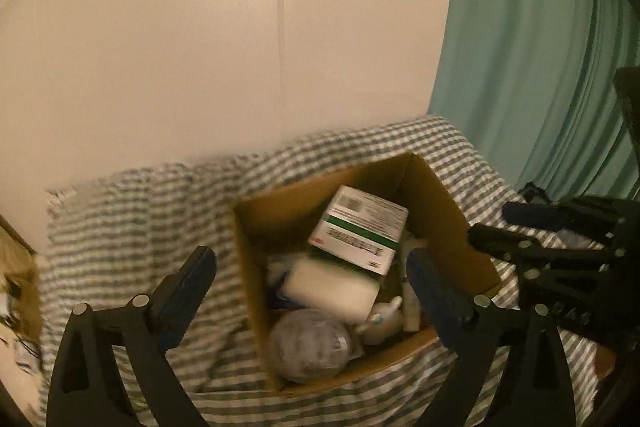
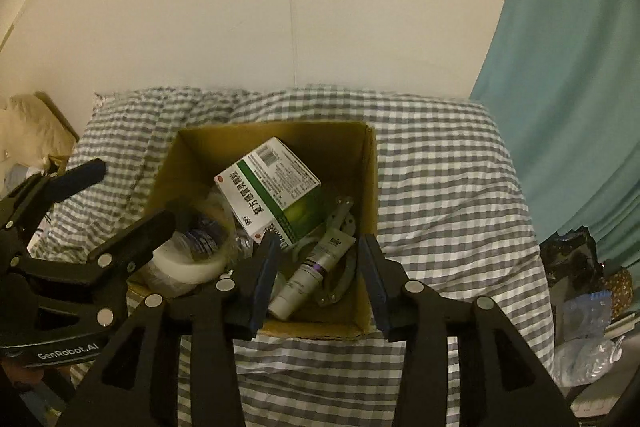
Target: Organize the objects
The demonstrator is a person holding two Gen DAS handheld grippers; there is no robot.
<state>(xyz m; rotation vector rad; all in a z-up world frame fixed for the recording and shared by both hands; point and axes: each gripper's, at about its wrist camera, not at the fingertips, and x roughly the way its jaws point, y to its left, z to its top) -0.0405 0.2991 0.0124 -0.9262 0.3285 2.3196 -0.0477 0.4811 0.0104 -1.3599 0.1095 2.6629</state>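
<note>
Both our claws, left (image 1: 310,277) and right (image 2: 316,273), spread empty above the crammed brown cardboard box (image 2: 370,187); the tilted green-white carton (image 2: 272,187) ahead could slide if nudged.

Both grippers, left gripper (image 1: 308,287) and right gripper (image 2: 318,269), are black with blue pads, silver screws.

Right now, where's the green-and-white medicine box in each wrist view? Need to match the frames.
Left wrist: medicine box sits centre-right, tilted on top of the clutter inside the cardboard box, just ahead of the open left tool.
Right wrist: medicine box sits just left of centre, above the open right tool.
Shared landmark: the checked cloth under the cardboard box.
</note>
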